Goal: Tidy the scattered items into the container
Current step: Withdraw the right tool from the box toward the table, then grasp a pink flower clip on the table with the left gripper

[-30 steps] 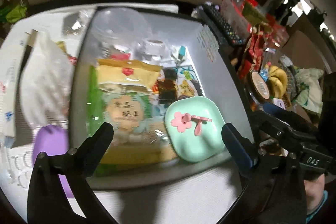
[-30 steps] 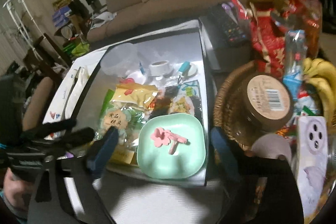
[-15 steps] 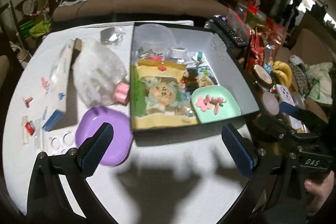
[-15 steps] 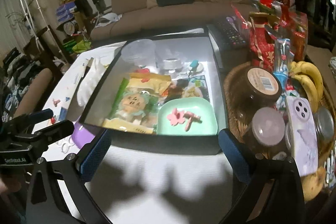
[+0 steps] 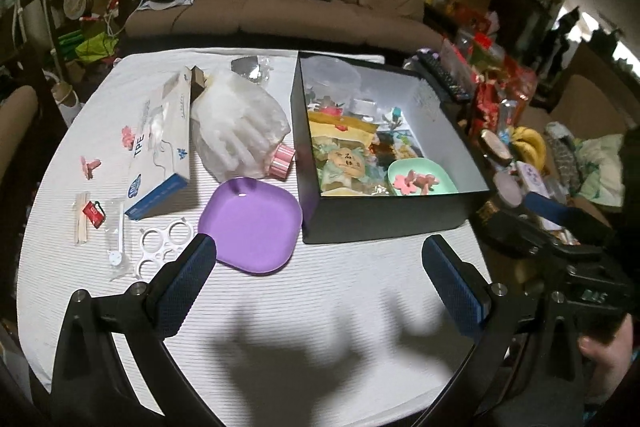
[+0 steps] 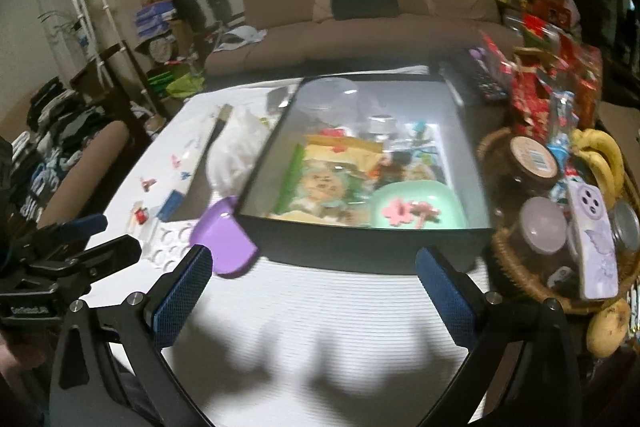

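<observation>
A white ribbed tablecloth [image 5: 320,307] covers the table, with a brown sofa [image 5: 288,3] behind it. Above the near edge of the cloth, the left gripper [image 5: 320,279] hangs with its 2 blue-padded fingers spread wide and nothing between them. The right gripper [image 6: 316,287] is likewise wide apart and empty, level with it on the right side.

Just beyond the left gripper lies a purple plate [image 5: 250,225], its right edge close to the dark open box [image 5: 384,223] that serves as the container. Inside the box, at its near right corner, sits a mint green plate [image 5: 422,179] carrying pink flower-shaped clips [image 5: 414,181]; snack packets [image 5: 342,155] fill the middle, and a clear tub lies at the far end.

Left of the box, still out on the cloth, are a crumpled bag of clear gloves [image 5: 240,131] with a pink-striped roll [image 5: 282,163] touching it, a white and blue TPE carton [image 5: 160,151], a white ring holder [image 5: 160,247], a red clip [image 5: 92,213] beside wooden sticks, and 2 pink clips [image 5: 90,165].

A wicker basket [image 6: 516,267] of jars and bananas stands just right of the box.
</observation>
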A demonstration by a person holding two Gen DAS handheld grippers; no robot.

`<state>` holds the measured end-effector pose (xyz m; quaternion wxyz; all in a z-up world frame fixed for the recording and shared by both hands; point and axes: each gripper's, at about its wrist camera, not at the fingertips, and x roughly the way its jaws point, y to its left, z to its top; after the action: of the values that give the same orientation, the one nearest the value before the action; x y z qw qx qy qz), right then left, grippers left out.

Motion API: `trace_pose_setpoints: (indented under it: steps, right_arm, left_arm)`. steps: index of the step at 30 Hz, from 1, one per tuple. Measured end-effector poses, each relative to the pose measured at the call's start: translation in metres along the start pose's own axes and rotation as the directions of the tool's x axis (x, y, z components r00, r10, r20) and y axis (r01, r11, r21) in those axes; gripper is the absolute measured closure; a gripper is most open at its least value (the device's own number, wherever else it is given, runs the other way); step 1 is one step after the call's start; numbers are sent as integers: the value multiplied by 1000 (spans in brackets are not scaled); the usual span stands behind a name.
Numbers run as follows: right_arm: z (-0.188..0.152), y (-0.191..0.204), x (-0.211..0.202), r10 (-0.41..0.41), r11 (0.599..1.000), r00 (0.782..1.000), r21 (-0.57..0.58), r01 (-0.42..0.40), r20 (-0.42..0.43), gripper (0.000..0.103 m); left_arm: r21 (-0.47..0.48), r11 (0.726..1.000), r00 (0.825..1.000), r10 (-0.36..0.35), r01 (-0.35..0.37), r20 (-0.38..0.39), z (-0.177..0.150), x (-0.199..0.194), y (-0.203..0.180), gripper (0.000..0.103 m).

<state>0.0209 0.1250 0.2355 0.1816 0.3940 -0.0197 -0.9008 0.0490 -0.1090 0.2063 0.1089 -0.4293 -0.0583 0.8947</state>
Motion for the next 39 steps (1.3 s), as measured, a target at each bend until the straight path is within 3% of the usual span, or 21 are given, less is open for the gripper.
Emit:
trace_pose_setpoints:
  steps: [5,8,17,20,24,33,39]
  right_arm:
    - [3,39,6,60,998,998,-36,-60,7,0]
    - [7,64,14,158,986,987,-48,-158,-5,0]
    - [15,139,41,263,957,965,-124,-263,-15,0]
    - [18,163,52,278,944,960,-177,-277,-21,0]
    - [25,185,72,296,930,955,-219,-297,-38,0]
    - [29,194,122,353,902,931,-230,-365,-96,0]
    - [36,195,156,376,887,919,-240,-395,-120,0]
  left_arm:
    - [-37,998,998,47,-45,34,-11,-24,61,0]
    - [-118,990,996,87,-82,37,-17,-33,118,0]
    - [-345,921,977,210,-182,44,-15,-33,285,0]
    - [-295,932,971,233,-210,45,-3,-11,313,0]
    - [-126,966,973,231,-226,24,14,35,330,0]
    - [51,995,993,94,-91,-70,37,130,374,0]
    - [83,996,996,34,-27,-85,51,171,394,1]
